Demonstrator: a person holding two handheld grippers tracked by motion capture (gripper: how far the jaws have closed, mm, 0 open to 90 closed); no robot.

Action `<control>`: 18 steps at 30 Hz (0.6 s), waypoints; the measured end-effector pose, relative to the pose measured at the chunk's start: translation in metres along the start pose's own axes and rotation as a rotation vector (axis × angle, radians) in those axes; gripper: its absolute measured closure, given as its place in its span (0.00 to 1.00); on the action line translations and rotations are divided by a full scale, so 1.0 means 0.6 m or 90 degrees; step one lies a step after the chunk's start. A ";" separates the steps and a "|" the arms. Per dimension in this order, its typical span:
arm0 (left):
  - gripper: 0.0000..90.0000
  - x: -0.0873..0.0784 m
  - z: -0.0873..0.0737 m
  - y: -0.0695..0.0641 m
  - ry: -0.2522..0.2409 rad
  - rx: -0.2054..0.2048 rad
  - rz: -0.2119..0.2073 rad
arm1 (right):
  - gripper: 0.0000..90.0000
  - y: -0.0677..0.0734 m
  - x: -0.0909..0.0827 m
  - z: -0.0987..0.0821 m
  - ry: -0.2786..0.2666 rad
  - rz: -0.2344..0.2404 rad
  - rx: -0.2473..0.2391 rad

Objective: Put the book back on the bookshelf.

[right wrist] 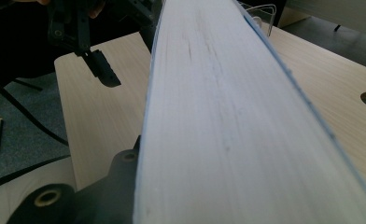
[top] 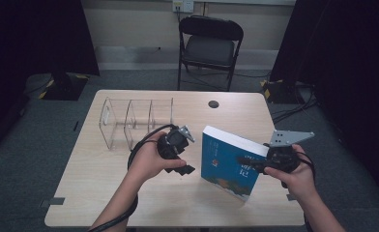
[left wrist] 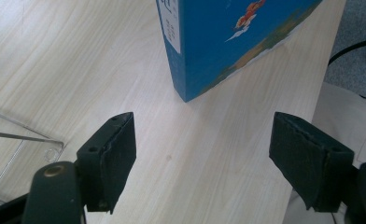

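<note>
While the right gripper (top: 255, 165) is clamped on the blue book (top: 226, 166), the high view has that book standing tilted on its lower edge near the surface's (top: 105, 203) front right corner, so the pick-up looks done to me. What's probably left is getting it into the clear divider rack (top: 129, 121) by the back left corner, which sits apart from the book with its slots bare. The left gripper (top: 185, 162) hangs just left of the book, holding nothing. Over in the left gripper view, its jaws stand wide apart with bare wood between them, and the book's bottom corner (left wrist: 186, 93) rests on the surface just ahead: blue cover with a little cartoon picture, white label strip on the spine. From the right gripper view, the white page block (right wrist: 228, 116) runs straight out between the jaws, faint dark streaks on the paper, thin blue cover edge along one side. Looks like a fairly thick paperback, stiff enough not to flop.
</note>
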State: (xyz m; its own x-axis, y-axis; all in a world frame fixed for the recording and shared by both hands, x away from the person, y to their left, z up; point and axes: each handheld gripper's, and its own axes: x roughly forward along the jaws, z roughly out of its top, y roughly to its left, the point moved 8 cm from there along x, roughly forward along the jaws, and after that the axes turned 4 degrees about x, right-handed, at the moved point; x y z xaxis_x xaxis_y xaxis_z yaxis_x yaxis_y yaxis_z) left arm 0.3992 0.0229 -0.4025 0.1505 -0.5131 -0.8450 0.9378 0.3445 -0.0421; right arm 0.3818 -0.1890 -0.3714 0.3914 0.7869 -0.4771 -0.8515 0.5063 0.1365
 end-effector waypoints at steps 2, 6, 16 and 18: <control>0.25 0.000 0.004 0.000 -0.009 0.003 0.002 | 0.68 -0.001 -0.003 -0.005 -0.005 0.002 -0.002; 0.24 0.000 0.015 0.006 -0.022 0.002 0.009 | 0.68 -0.003 -0.006 -0.009 -0.012 0.006 -0.005; 0.24 0.000 0.036 0.013 -0.031 0.016 0.019 | 0.68 -0.005 -0.011 -0.019 -0.017 0.007 -0.011; 0.25 0.000 0.041 0.013 -0.037 0.019 0.016 | 0.68 -0.006 -0.012 -0.021 -0.020 0.008 -0.009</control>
State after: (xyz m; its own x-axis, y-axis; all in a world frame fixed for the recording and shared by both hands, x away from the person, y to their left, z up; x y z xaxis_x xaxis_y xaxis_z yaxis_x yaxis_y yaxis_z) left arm 0.4140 0.0064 -0.3895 0.1913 -0.5494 -0.8134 0.9421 0.3354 -0.0050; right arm 0.3774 -0.2009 -0.3793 0.3918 0.8039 -0.4475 -0.8610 0.4918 0.1296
